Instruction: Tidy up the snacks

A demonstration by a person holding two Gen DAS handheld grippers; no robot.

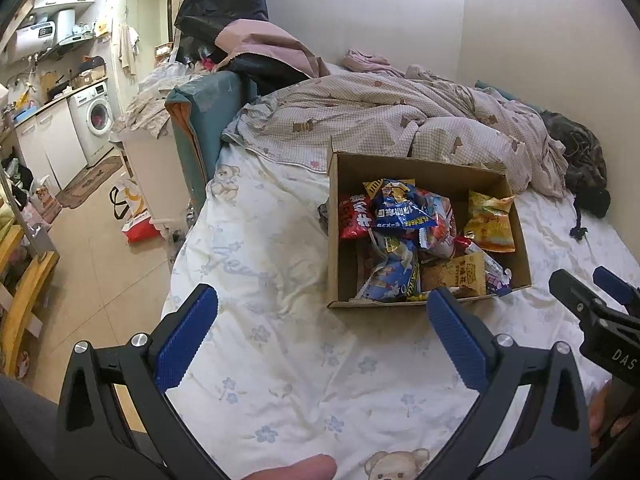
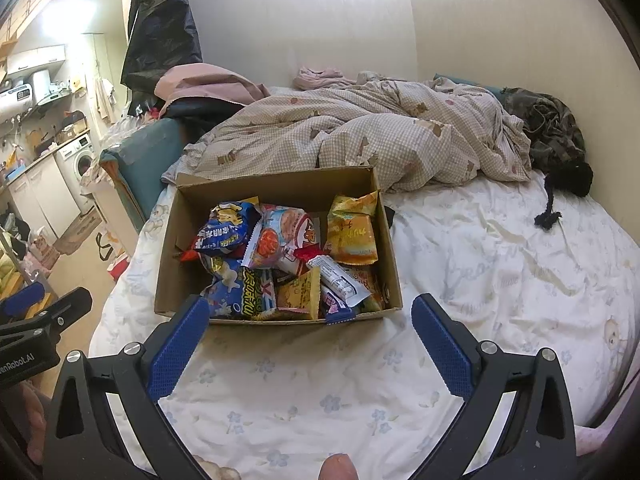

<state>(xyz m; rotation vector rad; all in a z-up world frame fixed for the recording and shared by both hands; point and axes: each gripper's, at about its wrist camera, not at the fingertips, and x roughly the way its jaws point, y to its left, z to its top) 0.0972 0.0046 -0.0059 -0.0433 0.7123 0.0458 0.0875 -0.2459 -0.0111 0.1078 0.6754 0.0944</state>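
Both my grippers, left gripper (image 1: pixel 322 334) and right gripper (image 2: pixel 310 338), hover with fingers apart, empty, over the bedsheet (image 2: pixel 480 264). Beyond, the cardboard box (image 2: pixel 172 248) holds snack packets (image 2: pixel 352 228): light, crinkly, slippery. I judge sealed edges the best hold.

I see bare bed sheet (image 2: pixel 320 392) at lower centre, free to pass. Ahead, the cardboard box (image 2: pixel 280 188) blocks the way, snack packets (image 2: pixel 280 256) filling it. Behind, upper frame, the rumpled quilt (image 2: pixel 360 136) closes off the bed.
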